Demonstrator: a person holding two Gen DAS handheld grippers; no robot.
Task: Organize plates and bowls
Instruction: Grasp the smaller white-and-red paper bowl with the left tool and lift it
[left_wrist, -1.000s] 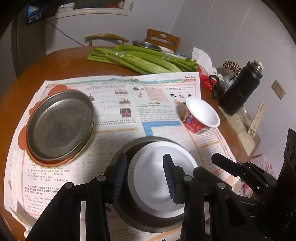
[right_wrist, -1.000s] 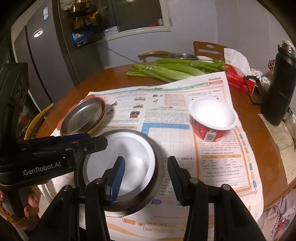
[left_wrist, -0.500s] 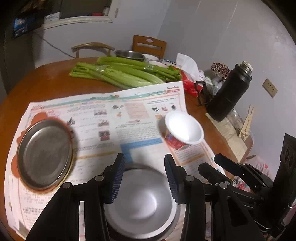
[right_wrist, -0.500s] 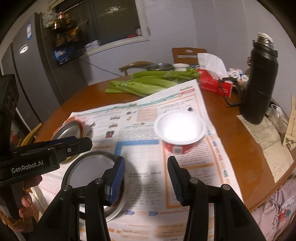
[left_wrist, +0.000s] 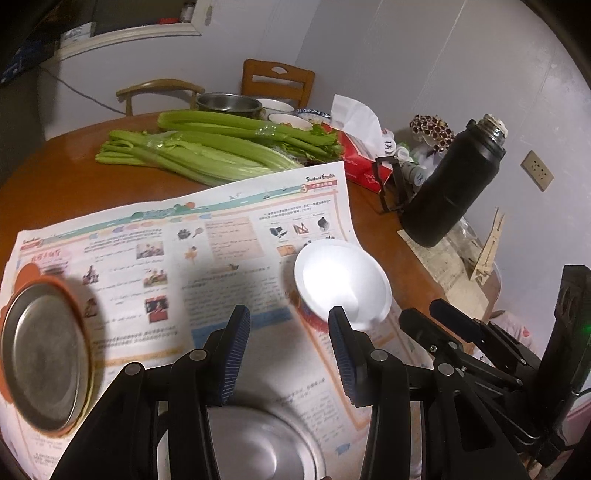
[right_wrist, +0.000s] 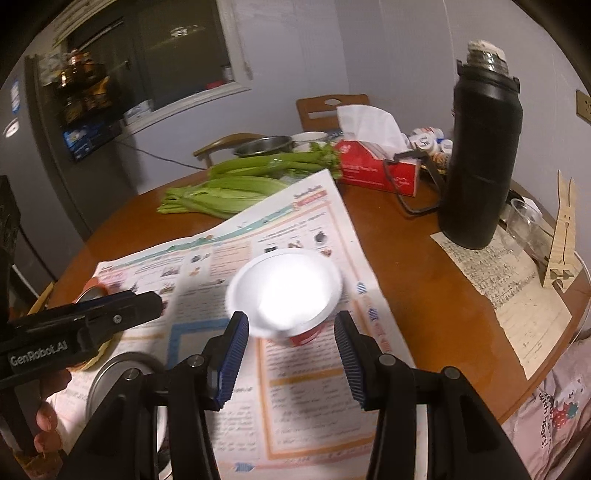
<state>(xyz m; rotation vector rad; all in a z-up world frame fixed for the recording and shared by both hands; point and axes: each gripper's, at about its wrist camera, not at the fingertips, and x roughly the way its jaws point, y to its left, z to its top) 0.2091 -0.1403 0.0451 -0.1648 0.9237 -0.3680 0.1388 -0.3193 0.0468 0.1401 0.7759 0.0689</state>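
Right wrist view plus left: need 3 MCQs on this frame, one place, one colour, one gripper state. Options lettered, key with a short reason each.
1. Where does the white paper bowl stand?
A. on the newspaper
B. on the bare wooden table
C. inside the steel bowl

2. What colour is the tissue box?
A. blue
B. red
C. green

3. What is the state of the right hand-held gripper?
A. shut on the paper bowl
B. shut on nothing
C. open, holding nothing

Key: 1 A, printed pages lie under and around it. 2 B, its sides are red beside the black flask. 3 C, its blue-padded fingers stand wide apart with the bowl beyond them, untouched.
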